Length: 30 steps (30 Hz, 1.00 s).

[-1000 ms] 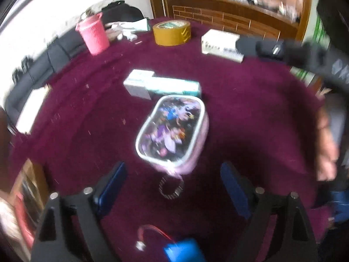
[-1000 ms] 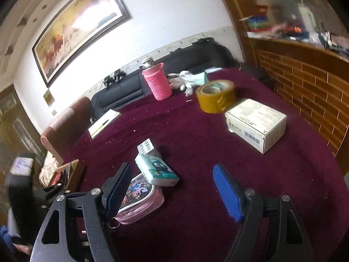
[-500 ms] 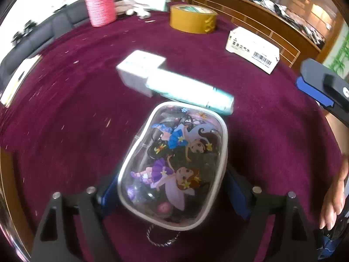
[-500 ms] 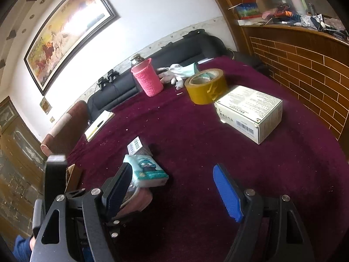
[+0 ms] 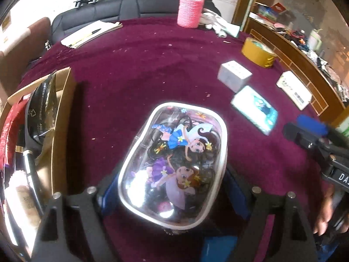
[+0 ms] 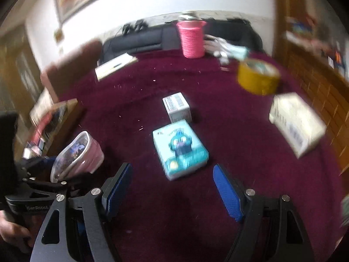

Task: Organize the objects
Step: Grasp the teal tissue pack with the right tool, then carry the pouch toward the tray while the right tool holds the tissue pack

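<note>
Change: the left tool (image 5: 172,187), bare a second ago, now grips the cartoon pouch (image 5: 174,163) and carries it above the bench (image 5: 135,69) toward the cardboard box (image 5: 61,118).
Right tool (image 6: 172,187): wide open, empty, over the tissue pack (image 6: 180,148).
Meaning: boxing next.

A: What do the hand-held grippers look like?
B: The left hand-held gripper (image 5: 172,187) and right hand-held gripper (image 6: 172,187) share black triangular-cutout frames, silver screws and blue textured pads (image 6: 228,194).
A: Markings?
B: White lettering on the left one's black body.
</note>
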Available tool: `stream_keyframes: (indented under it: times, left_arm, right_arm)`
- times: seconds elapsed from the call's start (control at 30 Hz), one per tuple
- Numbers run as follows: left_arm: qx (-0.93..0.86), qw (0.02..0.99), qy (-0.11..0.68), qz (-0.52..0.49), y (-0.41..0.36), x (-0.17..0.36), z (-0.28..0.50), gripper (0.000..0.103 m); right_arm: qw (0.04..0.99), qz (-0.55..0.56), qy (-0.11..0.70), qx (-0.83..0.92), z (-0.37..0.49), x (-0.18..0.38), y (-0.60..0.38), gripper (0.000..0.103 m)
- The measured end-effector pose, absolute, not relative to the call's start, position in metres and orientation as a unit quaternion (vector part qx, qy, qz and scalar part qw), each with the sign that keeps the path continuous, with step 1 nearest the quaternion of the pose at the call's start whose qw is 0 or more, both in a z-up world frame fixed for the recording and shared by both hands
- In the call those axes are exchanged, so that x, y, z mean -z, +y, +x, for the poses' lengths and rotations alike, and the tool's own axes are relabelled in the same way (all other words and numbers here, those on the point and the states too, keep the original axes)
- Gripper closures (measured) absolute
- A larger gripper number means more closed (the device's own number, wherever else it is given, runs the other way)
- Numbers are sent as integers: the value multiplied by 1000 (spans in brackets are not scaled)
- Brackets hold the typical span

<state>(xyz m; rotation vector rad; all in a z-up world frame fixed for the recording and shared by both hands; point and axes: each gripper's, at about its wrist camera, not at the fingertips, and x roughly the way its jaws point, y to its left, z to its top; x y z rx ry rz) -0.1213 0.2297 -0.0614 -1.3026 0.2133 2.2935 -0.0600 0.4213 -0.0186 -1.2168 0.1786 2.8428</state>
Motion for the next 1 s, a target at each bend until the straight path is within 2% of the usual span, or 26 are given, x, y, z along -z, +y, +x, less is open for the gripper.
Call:
stream_keyframes:
  times: [0.1, 0.17, 0.27, 0.43, 0.47, 0.5, 0.53, 0.77, 1.0]
  left_arm:
    - [-846, 241, 76, -470, 227, 71, -127, 20]
    - [-849, 242, 87, -462, 231, 73, -127, 20]
    - [-853, 241, 102, -451, 233, 74, -122, 20]
    - [-855, 243, 89, -449, 231, 73, -125, 20]
    - [-856, 243, 84, -447, 230, 72, -125, 20]
    - [-857, 244, 79, -446, 228, 72, -126, 20]
    - [-859, 243, 74, -445, 226, 71, -126, 20]
    - [-864, 256, 45, -432, 220, 65, -125, 20]
    - [-876, 257, 52, -405, 223, 56, -117, 20]
  right_arm:
    - [-5, -431, 14, -902, -89, 27, 417, 21]
    - [19, -446, -13, -895, -107, 39, 422, 21]
    - [14, -452, 22, -892, -114, 52, 435, 22]
    - [32, -441, 5, -897, -106, 62, 429, 43]
    - [36, -438, 5, -898, -106, 62, 427, 49]
    - [32, -435, 3, -900, -104, 61, 423, 59]
    - [30, -434, 4, -900, -104, 59, 421, 61]
    - [41, -423, 16, -905, -102, 52, 426, 61]
    - [54, -399, 52, -914, -97, 41, 437, 61]
